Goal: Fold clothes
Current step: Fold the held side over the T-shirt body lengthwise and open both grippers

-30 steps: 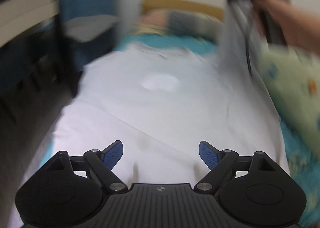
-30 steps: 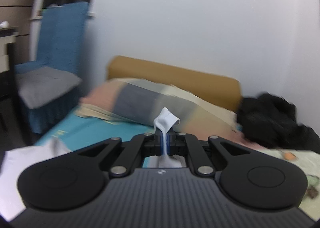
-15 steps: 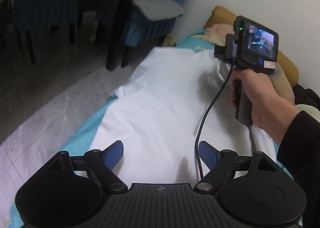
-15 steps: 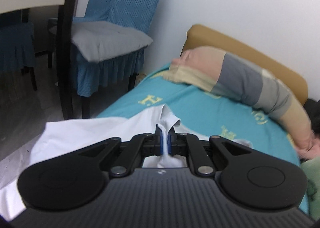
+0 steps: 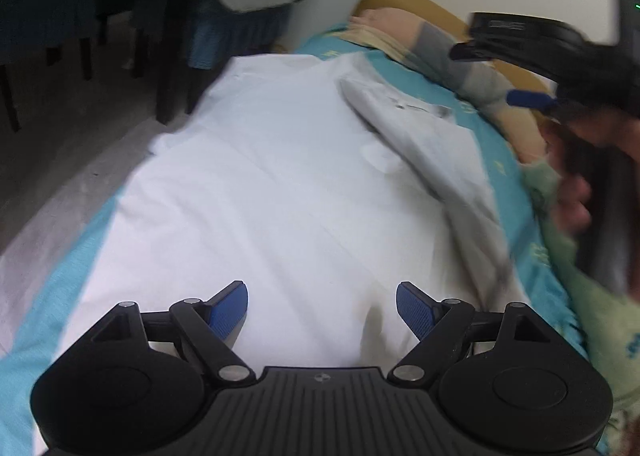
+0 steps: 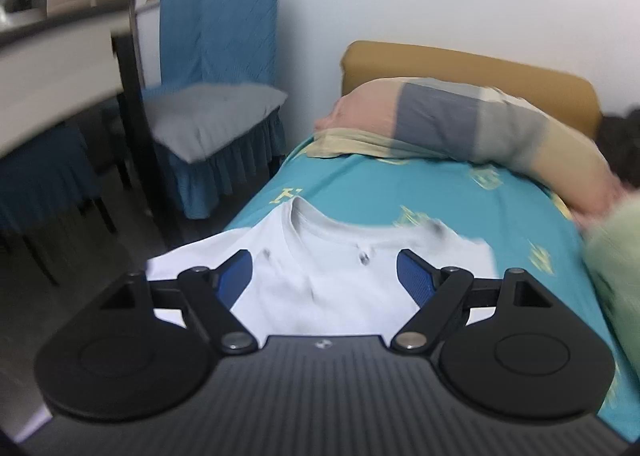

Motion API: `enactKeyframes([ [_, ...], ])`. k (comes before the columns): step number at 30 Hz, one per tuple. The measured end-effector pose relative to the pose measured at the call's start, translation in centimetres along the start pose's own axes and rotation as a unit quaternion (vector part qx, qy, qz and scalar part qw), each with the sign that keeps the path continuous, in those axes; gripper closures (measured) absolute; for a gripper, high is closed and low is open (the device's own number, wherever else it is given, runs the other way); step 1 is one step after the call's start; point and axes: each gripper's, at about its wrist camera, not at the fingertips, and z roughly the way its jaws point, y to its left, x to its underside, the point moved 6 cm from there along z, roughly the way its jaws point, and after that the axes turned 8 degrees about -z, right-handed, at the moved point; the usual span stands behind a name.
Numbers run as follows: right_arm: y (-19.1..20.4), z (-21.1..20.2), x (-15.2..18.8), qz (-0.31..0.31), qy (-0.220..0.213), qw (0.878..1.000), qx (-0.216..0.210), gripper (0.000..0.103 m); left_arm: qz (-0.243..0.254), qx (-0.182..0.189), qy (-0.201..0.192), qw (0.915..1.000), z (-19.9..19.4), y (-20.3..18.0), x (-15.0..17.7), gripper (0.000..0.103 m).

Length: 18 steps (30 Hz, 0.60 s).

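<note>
With the white T-shirt [image 5: 280, 191] spread flat on the teal bed [image 6: 440, 207], its right side lapped inward, both the left gripper [image 5: 322, 306] and the right gripper [image 6: 324, 276] hover spread and empty; the fold probably goes best by pinching matching left-edge points.

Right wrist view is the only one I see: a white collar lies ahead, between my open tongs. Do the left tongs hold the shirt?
Observer: No. The left tongs are open above the lower part of the white T-shirt and grip nothing.
Operator: Is any side folded?
Observer: Yes. The side on the right of the left wrist view lies turned over the body as a long flap.
Operator: And the opposite side?
Observer: Its long edge lies flat, unfolded, on the teal sheet.
</note>
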Motion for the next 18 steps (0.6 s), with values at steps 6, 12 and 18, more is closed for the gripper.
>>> enactKeyframes([
  [6, -5.7, -15.7, 8.2, 0.123, 0.012, 0.992, -0.005, 0.022, 0.024, 0.081, 0.061, 0.9945, -1.0, -3.9, 4.5, 0.021],
  [12, -10.9, -26.2, 17.7, 0.224, -0.001, 0.974, -0.021, 0.022, 0.041, 0.143, 0.146, 0.9781, -1.7, -7.9, 11.1, 0.04],
  [18, -14.6, -29.0, 21.2, 0.296, -0.015, 0.954, -0.033, 0.02, 0.126, 0.176, 0.156, 0.9638, -3.4, -12.2, 16.0, 0.042],
])
